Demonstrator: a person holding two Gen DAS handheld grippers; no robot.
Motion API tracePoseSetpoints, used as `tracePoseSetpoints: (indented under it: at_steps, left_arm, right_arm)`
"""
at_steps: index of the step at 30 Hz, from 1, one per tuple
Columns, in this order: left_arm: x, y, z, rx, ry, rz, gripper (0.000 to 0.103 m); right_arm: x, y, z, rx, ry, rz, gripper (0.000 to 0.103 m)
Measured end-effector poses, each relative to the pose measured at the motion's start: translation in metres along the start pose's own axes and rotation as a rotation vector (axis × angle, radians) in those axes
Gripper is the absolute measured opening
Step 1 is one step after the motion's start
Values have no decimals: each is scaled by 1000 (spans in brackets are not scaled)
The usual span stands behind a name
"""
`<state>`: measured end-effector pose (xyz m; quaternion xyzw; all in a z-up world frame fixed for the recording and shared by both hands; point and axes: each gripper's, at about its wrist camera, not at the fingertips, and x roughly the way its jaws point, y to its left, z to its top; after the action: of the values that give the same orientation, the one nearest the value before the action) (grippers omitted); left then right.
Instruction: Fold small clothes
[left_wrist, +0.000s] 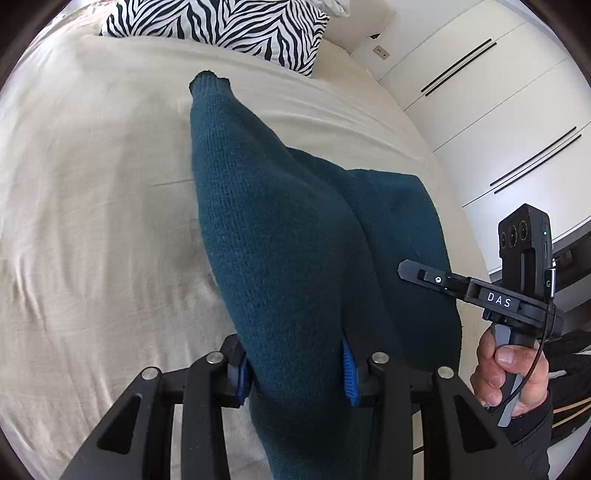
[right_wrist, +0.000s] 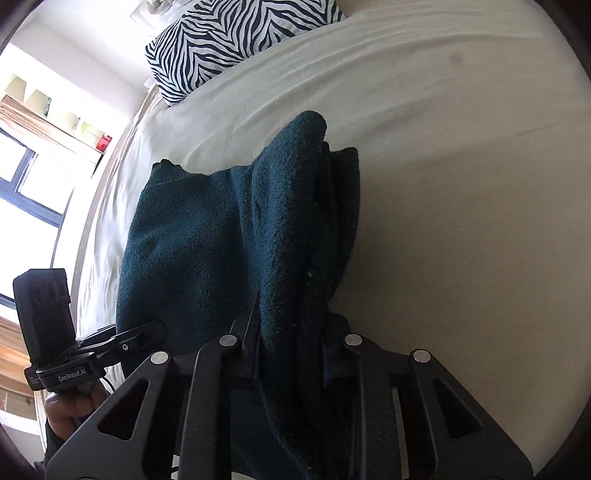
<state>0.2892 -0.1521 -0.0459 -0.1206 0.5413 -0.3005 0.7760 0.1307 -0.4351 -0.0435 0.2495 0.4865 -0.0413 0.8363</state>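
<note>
A dark teal knit sweater (left_wrist: 280, 236) lies partly lifted over a cream bed sheet (left_wrist: 92, 206). My left gripper (left_wrist: 295, 373) is shut on a thick fold of it, between blue pads (left_wrist: 350, 373). A sleeve with a ribbed cuff (left_wrist: 208, 79) stretches away from it. In the right wrist view the sweater (right_wrist: 207, 243) is bunched, and my right gripper (right_wrist: 291, 354) is shut on a thick fold (right_wrist: 306, 236) that hides its fingertips. The right gripper also shows in the left wrist view (left_wrist: 436, 277), at the sweater's right edge.
A zebra-print pillow (left_wrist: 229, 26) lies at the head of the bed, also in the right wrist view (right_wrist: 229, 40). White wardrobe doors (left_wrist: 491, 110) stand to the right. A window and shelves (right_wrist: 33, 155) are on the left of the right wrist view.
</note>
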Motion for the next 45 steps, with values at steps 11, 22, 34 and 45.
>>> tracePoseSetpoints:
  at_steps: [11,22,34,45]
  left_arm:
    - [-132,21,-85,85,-45,62,41]
    - [-126,89,-151,0,-16,91,42]
    - [-107,125,-173,-107,-39,5,59]
    - [-162,103,-213,6,-196,147,62]
  right_arm:
    - [-41,125,-92,-99,-23,145,21]
    - [24,152,-150,-26,38,200,21]
    - [72,84,-167,177,52,357,30]
    - [-4,70,-188,164,-143,171,42]
